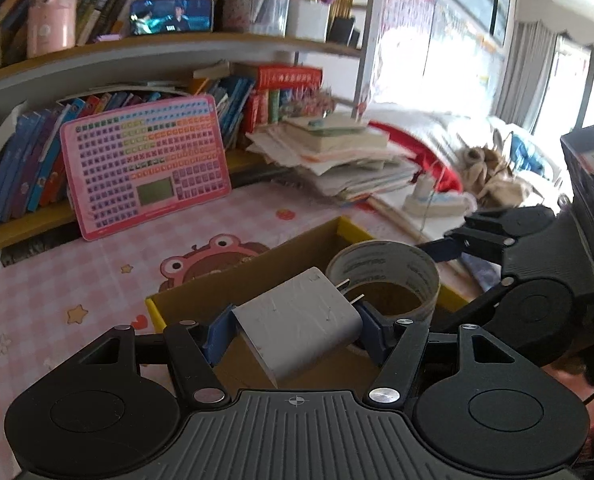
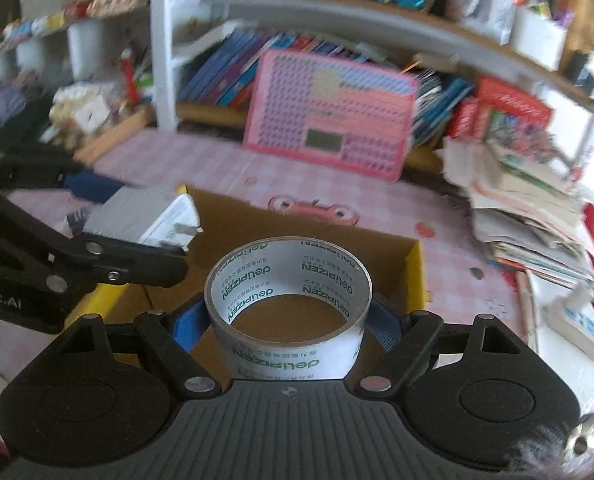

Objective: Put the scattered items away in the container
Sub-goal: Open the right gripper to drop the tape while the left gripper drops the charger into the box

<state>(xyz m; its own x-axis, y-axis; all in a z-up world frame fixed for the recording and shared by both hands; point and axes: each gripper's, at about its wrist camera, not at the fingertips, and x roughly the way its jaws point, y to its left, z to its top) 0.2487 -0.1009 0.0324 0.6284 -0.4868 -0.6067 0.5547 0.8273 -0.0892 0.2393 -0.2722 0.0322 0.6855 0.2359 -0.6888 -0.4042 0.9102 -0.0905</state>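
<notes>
The left tongs are clamped on a grey plug adapter, its two prongs pointing away toward the far side, held above the near left part of the open cardboard box with yellow edges. The right tongs are clamped on a roll of clear tape, its printed core facing up, held over the box interior. In the right wrist view the adapter sits just left of the tape, apart from it. The box rests on the pink checked worktop; a pink keyboard toy leans against books at the far side.
</notes>
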